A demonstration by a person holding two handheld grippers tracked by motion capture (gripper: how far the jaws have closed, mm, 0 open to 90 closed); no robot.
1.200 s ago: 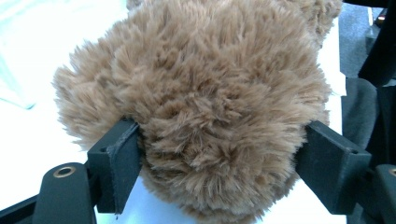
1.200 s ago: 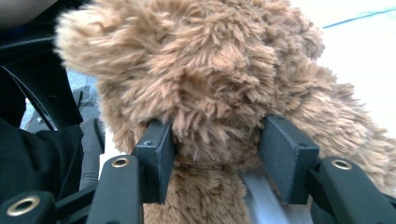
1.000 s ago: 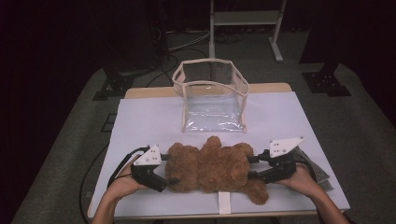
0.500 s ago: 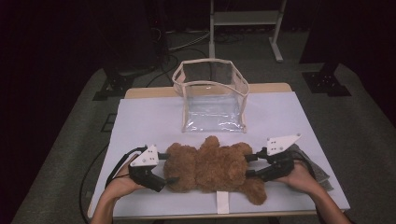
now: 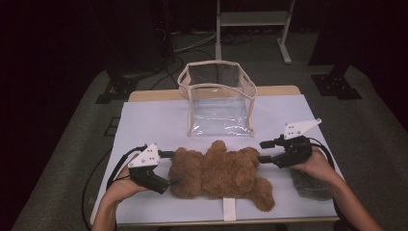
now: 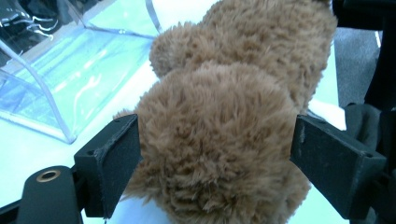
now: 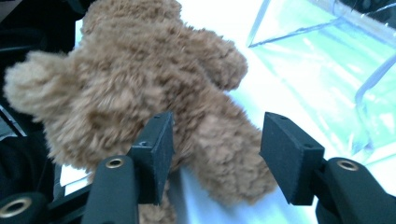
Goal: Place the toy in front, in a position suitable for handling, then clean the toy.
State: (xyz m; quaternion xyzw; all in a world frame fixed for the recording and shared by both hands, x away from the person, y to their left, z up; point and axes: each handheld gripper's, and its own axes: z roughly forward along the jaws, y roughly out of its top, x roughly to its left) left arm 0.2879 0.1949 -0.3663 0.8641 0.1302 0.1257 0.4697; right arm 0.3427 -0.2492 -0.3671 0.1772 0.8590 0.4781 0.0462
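A brown teddy bear (image 5: 219, 171) lies flat along the front of the white-covered table (image 5: 154, 120). Around its head at the left end sits my left gripper (image 5: 173, 168), open; the left gripper view has the furry head (image 6: 215, 154) between the two wide-apart jaws, fur brushing both pads. My right gripper (image 5: 261, 151) is at the bear's right end, open. In the right gripper view one limb (image 7: 224, 154) lies between the jaws with a gap on each side. A clear plastic bag with beige trim (image 5: 219, 96) stands open behind the bear.
A grey cloth (image 5: 310, 185) lies under the right hand near the table's right front corner. A white tape strip (image 5: 230, 209) marks the front edge. The floor around the table is dark, with stand legs (image 5: 250, 29) at the back.
The right gripper has lifted and drawn back slightly from the bear's right end, staying open. The left gripper has barely moved and still straddles the head.
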